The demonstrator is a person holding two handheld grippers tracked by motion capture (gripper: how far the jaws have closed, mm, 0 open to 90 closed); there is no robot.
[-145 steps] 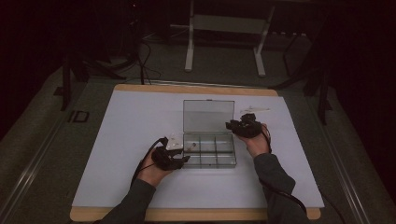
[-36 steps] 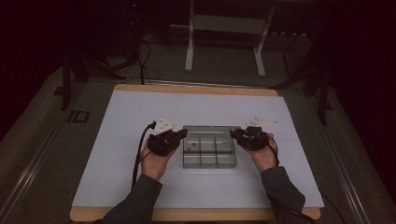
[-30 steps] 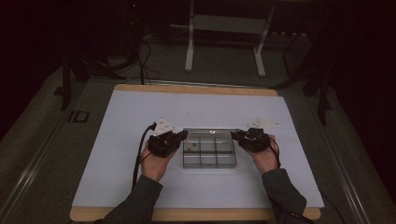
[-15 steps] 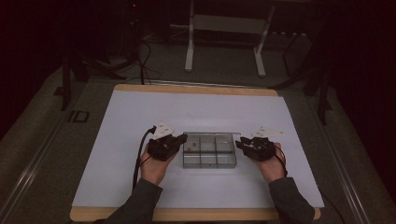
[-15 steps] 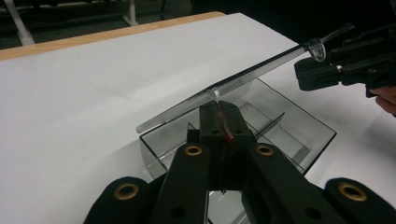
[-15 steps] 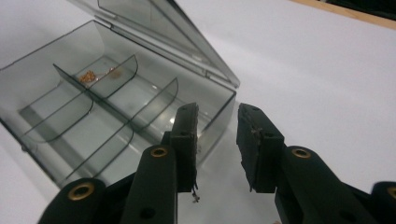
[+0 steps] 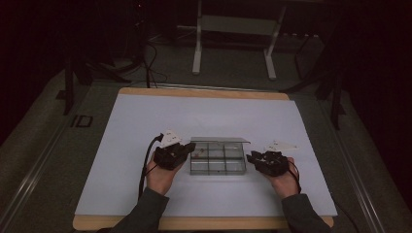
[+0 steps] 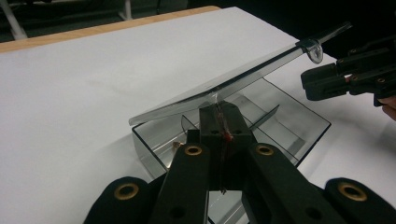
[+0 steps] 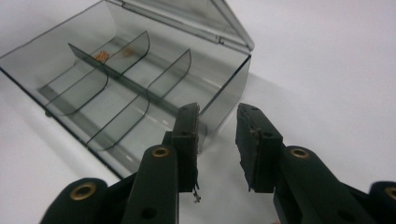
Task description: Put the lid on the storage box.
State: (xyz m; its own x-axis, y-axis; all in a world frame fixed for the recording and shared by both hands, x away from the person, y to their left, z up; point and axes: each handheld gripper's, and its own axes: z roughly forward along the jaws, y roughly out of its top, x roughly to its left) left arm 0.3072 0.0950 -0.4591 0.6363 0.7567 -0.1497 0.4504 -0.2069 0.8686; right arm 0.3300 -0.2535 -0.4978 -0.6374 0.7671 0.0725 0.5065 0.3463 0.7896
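Observation:
A clear plastic compartment box [image 7: 216, 165] sits on the white table top [image 7: 145, 121]. Its lid [image 7: 221, 141] slants half raised over it. In the right gripper view the box [image 9: 116, 93] shows small orange bits [image 9: 101, 56] in one far compartment. My left gripper [image 7: 190, 145] is shut, with its tips at the box's left wall under the lid's edge; in the left gripper view its joined jaws [image 8: 219, 109] touch the lid [image 8: 233, 84]. My right gripper [image 7: 250, 158] stands open just off the box's right side. Nothing lies between its jaws [image 9: 217, 121].
The wooden table edge [image 7: 204, 92] runs along the far side. White metal frame legs [image 7: 197, 48] stand on the dark floor beyond. A cable [image 7: 145, 160] trails from my left gripper. My right gripper [image 8: 327, 79] appears in the left gripper view past the lid's tab.
The lid has come down from upright to a low slant. My right gripper has drawn away from the box to the right and toward the person. The left gripper has stayed put.

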